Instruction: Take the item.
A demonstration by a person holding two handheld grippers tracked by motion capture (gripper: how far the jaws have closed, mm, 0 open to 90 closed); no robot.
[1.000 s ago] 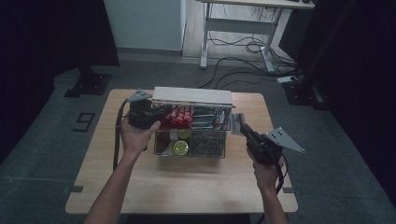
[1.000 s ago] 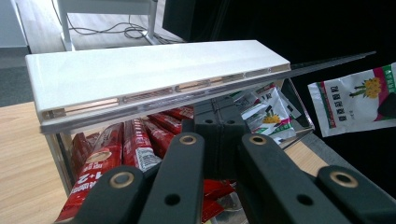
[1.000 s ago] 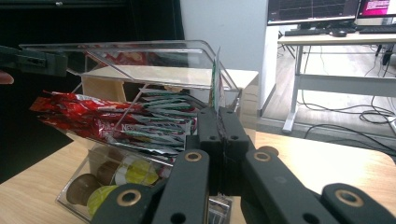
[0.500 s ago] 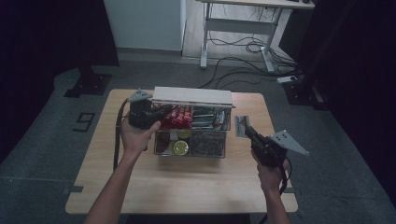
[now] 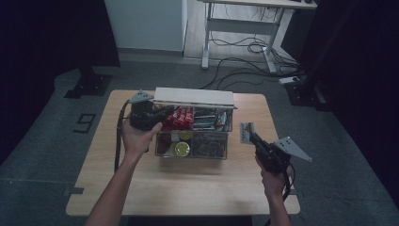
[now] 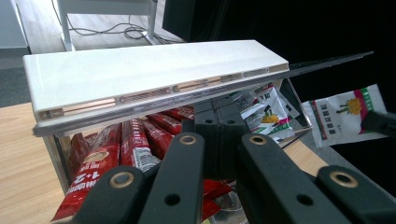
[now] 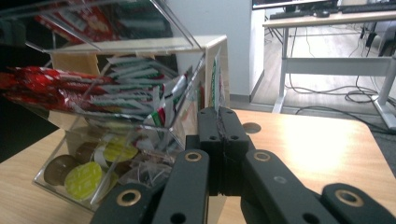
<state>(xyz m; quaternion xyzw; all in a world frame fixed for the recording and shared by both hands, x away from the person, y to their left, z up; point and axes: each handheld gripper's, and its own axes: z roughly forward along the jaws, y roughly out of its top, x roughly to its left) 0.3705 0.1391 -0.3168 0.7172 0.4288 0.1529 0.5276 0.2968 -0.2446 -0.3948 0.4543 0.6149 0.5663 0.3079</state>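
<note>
Right claw (image 5: 248, 134) pinches a flat white printed sachet (image 5: 245, 131) beside the clear acrylic organiser box (image 5: 193, 150) on the tabletop (image 5: 188, 188). Left claw (image 5: 162, 114), pressed together, rests at its red-stick compartment. Placement remains.

Shut tool (image 6: 219, 128) probably touching red sachets (image 6: 140, 140).

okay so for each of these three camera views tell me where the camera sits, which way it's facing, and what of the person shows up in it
High view: above the person's side, looking forward and down on the wooden table; both forearms, left gripper and right gripper show.
Left gripper view: rides the left gripper, facing the clear organizer's white lid and red sachets.
Right gripper view: rides the right gripper, shut on a sachet, facing the organizer's side.
Shared: all show the clear organizer.
</note>
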